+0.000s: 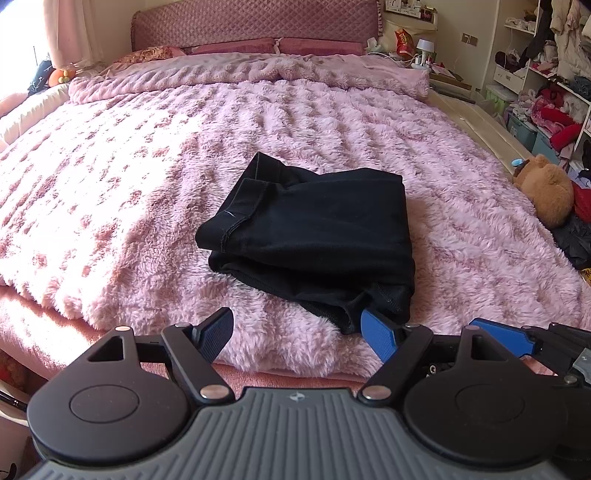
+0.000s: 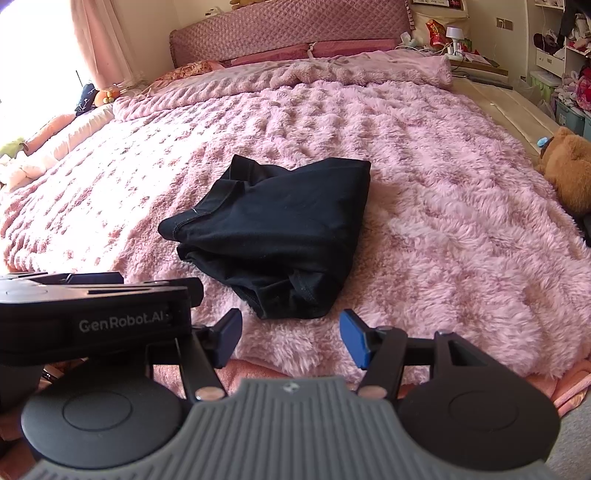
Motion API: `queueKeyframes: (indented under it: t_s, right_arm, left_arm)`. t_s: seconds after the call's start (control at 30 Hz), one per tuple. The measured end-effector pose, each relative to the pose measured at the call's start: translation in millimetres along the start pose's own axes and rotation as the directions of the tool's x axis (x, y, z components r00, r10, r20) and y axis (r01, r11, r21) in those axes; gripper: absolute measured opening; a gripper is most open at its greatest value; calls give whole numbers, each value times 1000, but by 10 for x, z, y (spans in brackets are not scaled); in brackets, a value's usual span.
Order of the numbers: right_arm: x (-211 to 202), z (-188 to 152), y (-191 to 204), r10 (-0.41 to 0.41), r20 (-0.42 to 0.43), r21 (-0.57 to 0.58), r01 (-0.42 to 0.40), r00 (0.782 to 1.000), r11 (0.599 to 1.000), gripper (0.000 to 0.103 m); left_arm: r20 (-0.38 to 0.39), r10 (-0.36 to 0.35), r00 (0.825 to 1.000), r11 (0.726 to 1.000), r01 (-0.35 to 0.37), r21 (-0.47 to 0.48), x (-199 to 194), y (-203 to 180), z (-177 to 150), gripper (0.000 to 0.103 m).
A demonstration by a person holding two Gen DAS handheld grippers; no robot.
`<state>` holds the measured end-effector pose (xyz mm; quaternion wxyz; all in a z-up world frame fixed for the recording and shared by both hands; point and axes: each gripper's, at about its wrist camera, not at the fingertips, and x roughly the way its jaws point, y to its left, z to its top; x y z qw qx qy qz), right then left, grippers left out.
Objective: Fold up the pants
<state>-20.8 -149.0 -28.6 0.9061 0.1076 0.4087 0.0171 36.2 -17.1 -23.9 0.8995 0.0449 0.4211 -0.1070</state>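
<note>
Black pants lie folded into a thick, compact stack in the middle of the pink fluffy blanket. They also fill the centre of the right wrist view. My left gripper is open just short of the stack's near edge, with nothing between its blue pads. Its right pad sits close by the stack's near right corner. My right gripper is open too and holds nothing, with the pants just ahead of it. The two grippers are side by side; the left gripper's body shows at the left of the right wrist view.
The bed's front edge runs just under both grippers. A brown teddy bear lies at the bed's right side. Shelves stuffed with clothes stand further right. Pillows and a quilted headboard are at the far end, beside a nightstand with a lamp.
</note>
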Motion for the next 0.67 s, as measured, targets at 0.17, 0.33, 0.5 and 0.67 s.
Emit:
queueKeyframes:
  t_s: [0.17,0.33,0.5,0.67]
  right_arm:
    - [1,-1,3,0,0,0,0,1000,1000,55]
    - [6,-13,-2,0,-2,0,0,1000,1000,55]
    - [7,-30,-8,1,-4,-2,-1,1000,1000,55]
    - [17,-35,-18,2,-8,-5,-2,1000,1000,55]
  left_arm:
    - [-1,-3,1000,1000,3,0,5,0,-13,92]
    - [-1,-1,1000,1000,1,1,7,-2,-16,92]
    - [2,-3,1000,1000,3,8,9,1,-19,92]
    - [-4,-5,1000,1000,5,9,6,-27,-21,92]
